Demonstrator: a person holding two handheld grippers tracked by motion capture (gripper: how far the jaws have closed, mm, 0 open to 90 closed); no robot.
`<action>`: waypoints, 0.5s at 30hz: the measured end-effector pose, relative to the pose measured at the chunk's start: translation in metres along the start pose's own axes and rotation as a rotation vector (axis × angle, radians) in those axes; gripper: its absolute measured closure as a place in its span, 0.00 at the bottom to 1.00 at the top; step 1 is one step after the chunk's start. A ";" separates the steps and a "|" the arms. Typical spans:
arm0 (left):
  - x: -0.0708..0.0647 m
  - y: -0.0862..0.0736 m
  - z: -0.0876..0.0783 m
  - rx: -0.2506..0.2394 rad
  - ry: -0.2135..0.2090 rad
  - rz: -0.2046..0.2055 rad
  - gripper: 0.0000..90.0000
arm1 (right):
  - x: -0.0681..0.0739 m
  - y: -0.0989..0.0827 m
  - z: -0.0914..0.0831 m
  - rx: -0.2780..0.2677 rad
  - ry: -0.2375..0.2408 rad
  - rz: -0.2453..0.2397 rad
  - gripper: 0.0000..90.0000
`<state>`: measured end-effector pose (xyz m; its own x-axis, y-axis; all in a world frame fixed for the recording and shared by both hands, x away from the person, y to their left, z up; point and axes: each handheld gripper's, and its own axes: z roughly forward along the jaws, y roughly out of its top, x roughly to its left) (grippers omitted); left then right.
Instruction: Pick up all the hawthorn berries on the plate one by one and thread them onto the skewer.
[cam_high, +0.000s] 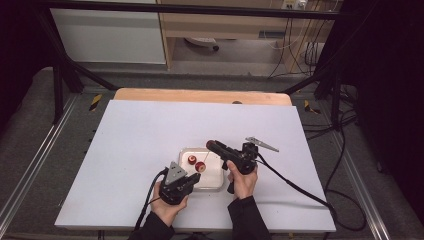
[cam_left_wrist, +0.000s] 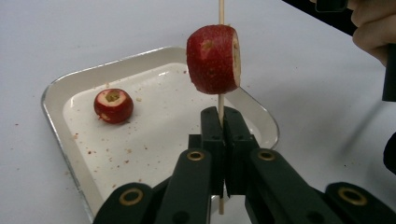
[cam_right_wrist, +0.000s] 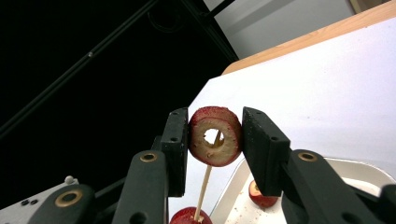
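The thin wooden skewer (cam_left_wrist: 221, 105) stands upright just above the shallow white metal tray (cam_left_wrist: 56, 88), and my left gripper (cam_left_wrist: 220, 122) has its jaws clamped tight on the stick's lower end. A red cored fruit piece (cam_left_wrist: 214, 59) sits threaded on the skewer above that grip. My right gripper (cam_right_wrist: 215, 136) pinches a second red ring-shaped fruit slice (cam_right_wrist: 215, 136) at the skewer's tip. Another small red fruit piece (cam_left_wrist: 113, 105) lies inside the tray.

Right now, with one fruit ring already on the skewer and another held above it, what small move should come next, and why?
Probably lower the right gripper so its cored fruit ring slides down the skewer. The stick's tip already sits in the ring's hole, the left gripper holds the skewer upright, and the first fruit piece sits lower down.
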<state>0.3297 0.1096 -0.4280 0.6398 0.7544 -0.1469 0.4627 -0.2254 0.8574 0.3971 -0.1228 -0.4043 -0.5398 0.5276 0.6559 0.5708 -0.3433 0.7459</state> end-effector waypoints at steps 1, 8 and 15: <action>0.001 0.000 0.000 0.000 0.000 -0.001 0.98 | 0.000 0.000 0.000 -0.001 0.005 -0.004 0.70; -0.001 -0.001 0.003 0.017 -0.007 0.001 0.98 | 0.002 -0.002 -0.002 0.006 -0.010 -0.028 0.70; -0.004 -0.001 -0.001 -0.025 -0.004 0.005 0.98 | 0.002 -0.002 -0.001 -0.024 -0.003 -0.010 0.70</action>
<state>0.3256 0.1072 -0.4279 0.6445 0.7508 -0.1448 0.4440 -0.2133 0.8703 0.3947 -0.1218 -0.4045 -0.5436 0.5336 0.6479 0.5505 -0.3560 0.7551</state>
